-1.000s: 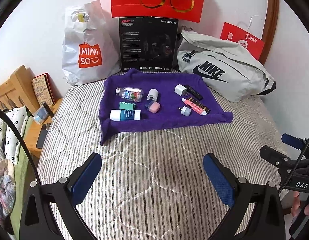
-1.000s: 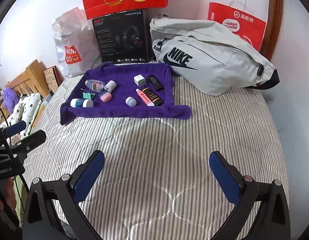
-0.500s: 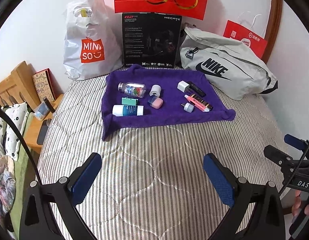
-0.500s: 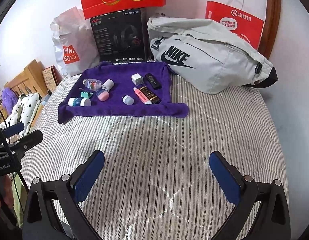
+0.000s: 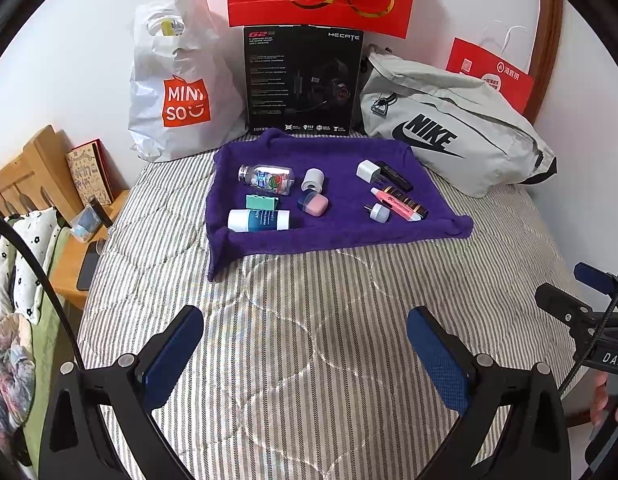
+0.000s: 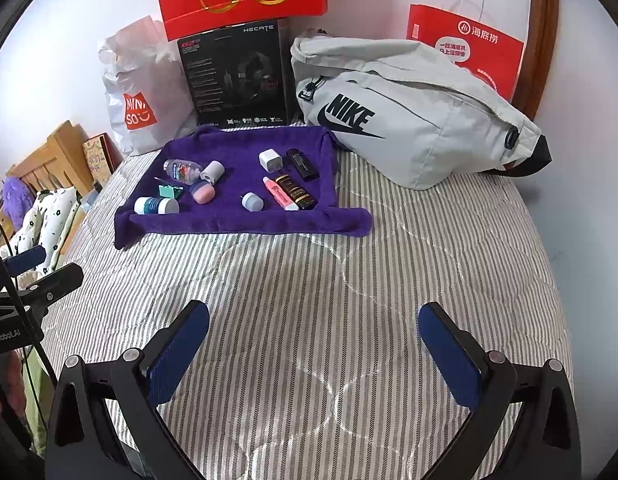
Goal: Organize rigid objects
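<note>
A purple towel (image 5: 333, 232) (image 6: 229, 224) lies on the striped bed with several small items on it. Among them are a clear pill bottle (image 5: 267, 177), a white-and-blue tube (image 5: 259, 221), a pink-and-blue case (image 5: 313, 203), a white charger (image 5: 367, 170), a pink tube (image 5: 393, 203) and a black stick (image 5: 395, 175). My left gripper (image 5: 305, 340) hovers open over bare bedding, well short of the towel. My right gripper (image 6: 313, 338) is open too, also near the front of the bed, with nothing between its fingers.
A grey Nike bag (image 5: 449, 128) (image 6: 409, 108), a black headset box (image 5: 303, 80), a white Miniso bag (image 5: 173, 80) and red paper bags (image 6: 465, 44) line the wall behind the towel. A wooden bedside table (image 5: 69, 264) stands left of the bed.
Both grippers have drawn back or tilted slightly, so the towel and bags sit a little higher and farther in both views. Nothing on the towel has moved.
</note>
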Demonstrator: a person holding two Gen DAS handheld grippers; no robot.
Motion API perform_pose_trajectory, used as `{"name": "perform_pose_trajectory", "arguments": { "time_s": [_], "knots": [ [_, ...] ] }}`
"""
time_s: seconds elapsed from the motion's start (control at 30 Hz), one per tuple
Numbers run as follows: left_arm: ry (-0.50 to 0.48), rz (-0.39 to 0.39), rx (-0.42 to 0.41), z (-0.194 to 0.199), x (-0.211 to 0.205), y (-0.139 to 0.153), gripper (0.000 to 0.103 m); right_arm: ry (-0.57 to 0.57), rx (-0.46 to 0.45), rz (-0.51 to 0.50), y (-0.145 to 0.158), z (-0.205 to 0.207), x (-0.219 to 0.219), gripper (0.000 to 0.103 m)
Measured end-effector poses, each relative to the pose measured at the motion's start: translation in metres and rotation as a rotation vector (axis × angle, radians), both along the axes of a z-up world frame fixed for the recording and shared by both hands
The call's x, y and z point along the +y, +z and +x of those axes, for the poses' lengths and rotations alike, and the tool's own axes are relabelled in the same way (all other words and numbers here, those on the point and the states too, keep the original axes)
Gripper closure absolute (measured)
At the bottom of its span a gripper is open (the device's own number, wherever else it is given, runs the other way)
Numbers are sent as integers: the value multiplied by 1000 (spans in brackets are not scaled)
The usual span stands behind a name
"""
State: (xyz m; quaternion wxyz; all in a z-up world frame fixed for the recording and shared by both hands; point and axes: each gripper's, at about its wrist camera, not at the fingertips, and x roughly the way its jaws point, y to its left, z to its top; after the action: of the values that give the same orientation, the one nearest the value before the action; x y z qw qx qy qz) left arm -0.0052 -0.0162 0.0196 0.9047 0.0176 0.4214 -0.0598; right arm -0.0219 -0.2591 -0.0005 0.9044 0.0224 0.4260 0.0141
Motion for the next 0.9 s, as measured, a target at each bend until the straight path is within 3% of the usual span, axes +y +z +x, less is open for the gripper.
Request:
{"name": "perform_pose_trajectory", "arguments": {
  "time_s": [0.9],
  "knots": [
    [-10, 8, 7, 1, 8, -1, 0, 12, -4, -14, 2, 0, 3, 0]
  ]
}}
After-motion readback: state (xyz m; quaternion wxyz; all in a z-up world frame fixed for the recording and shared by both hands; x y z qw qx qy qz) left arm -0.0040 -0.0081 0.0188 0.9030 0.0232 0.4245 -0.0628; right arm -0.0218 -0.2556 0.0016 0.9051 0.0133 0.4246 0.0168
